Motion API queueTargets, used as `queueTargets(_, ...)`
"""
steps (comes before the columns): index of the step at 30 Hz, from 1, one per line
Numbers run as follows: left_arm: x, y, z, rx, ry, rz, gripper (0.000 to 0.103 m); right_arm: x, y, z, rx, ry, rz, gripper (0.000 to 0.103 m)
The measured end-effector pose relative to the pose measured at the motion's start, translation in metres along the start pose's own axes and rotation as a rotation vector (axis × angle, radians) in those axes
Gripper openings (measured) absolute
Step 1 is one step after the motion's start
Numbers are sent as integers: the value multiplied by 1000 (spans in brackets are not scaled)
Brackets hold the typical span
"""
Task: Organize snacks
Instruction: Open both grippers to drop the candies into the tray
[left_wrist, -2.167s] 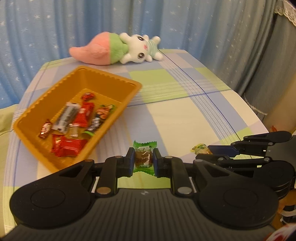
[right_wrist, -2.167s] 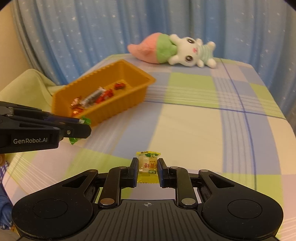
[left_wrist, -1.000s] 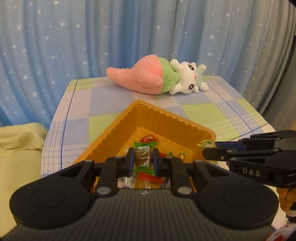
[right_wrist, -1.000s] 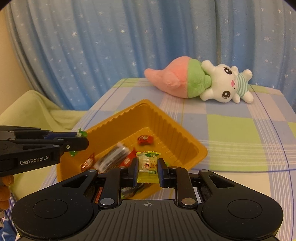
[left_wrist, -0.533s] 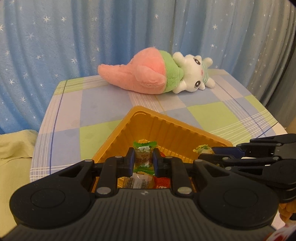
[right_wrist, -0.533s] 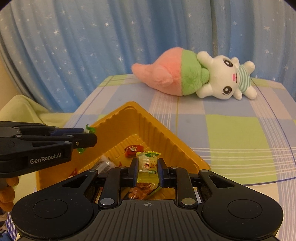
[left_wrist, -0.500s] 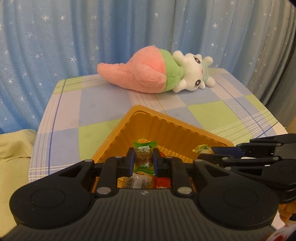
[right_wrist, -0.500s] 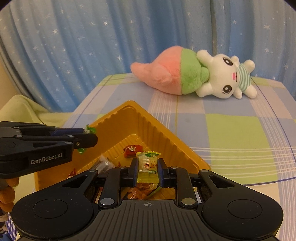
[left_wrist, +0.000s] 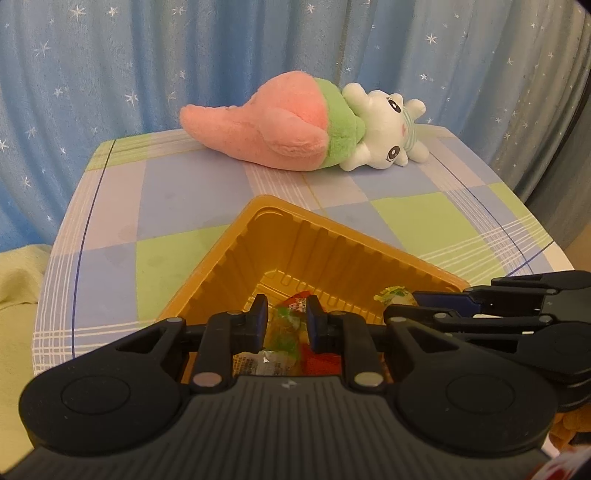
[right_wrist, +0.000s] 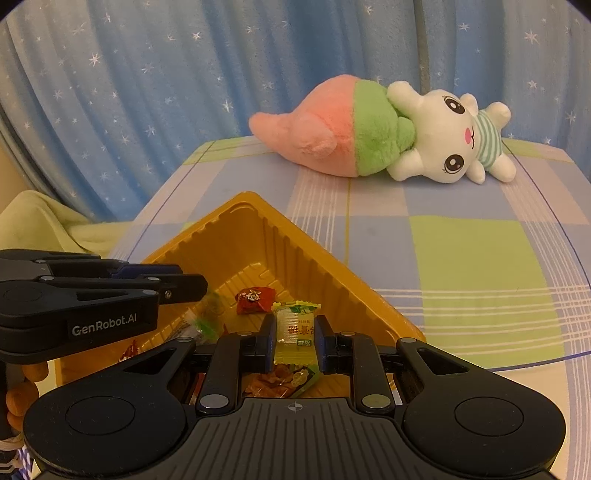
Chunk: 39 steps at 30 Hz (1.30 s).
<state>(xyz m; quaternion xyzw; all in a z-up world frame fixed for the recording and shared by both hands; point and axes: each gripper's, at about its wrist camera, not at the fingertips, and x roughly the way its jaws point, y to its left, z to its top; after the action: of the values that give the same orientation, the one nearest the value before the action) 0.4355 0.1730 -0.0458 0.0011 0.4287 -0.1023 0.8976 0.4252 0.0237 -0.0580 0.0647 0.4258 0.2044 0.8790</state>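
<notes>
1. Two handheld grippers hung over one corner of an orange tray (left_wrist: 236, 254) (right_wrist: 303, 254), which sat on a checked surface (left_wrist: 177, 192) (right_wrist: 476, 254).
2. Left gripper (left_wrist: 283, 320) (right_wrist: 195, 286): fingers parted, nothing pinched. A blurred candy in green-and-clear wrapping (left_wrist: 286, 325) (right_wrist: 207, 317) showed in the gap between them, apart from both pads; whether it lay on the tray floor could not be told.
3. Right gripper (right_wrist: 295, 334) (left_wrist: 391, 308): fingers closed on a yellow-green wrapped candy (right_wrist: 295, 328) (left_wrist: 393, 293), held upright above the tray's interior, near its right wall.
4. Tray contents, loose on the ribbed floor: a red wrapped candy (right_wrist: 255, 298) near the far corner; an orange-and-green packet (right_wrist: 284, 380) directly under the right gripper; a clear printed wrapper (left_wrist: 255, 363) and a red packet (left_wrist: 321, 363) under the left gripper.
5. Plush toy (left_wrist: 303, 133) (right_wrist: 388, 136), a white bunny in a pink-and-green carrot body, lay on its side at the far edge of the surface, well apart from the tray.
6. Backdrop: a blue curtain (left_wrist: 147, 66) (right_wrist: 147, 92) printed with white stars; a pale yellow-green cloth (left_wrist: 18, 280) (right_wrist: 44, 221) lay left of the surface.
</notes>
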Motion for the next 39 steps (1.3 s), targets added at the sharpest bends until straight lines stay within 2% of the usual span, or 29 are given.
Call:
queueTargets(2,-2,0,-1,-4,0,1,30,0,-1,1,6,0,4,22)
queueTargets(4,-4,2,-2,-13,0,1,34,0,-1,1,9,-2,4,22)
queueTargets(21,-24,9,-6,-41,-17,-4,35,-3,2,7,18,-28,17,22)
queueTargets(22,-25,9,-7,-42,-18,-3,36,-4,2,7,18,-31,21,22)
queueTargets(25,-30,10,-9,-46,-25,7,47,-5,1,9,53,-34,41,23)
queueTargets(27,-32,10,-9,-47,-29,12,49,-6,-1,10,79,-32,45,33)
queueTargets(29,-35,11,-10,-57,-25,11,55,-10,-1,10,89,-47,43,64)
queueTargets(31,-39,12,-11,-62,-27,12,57,-16,-1,8,95,-79,36,68)
queueTargets(39,-52,12,-17,-69,-37,10,63,-26,0,2,126,-83,38,69)
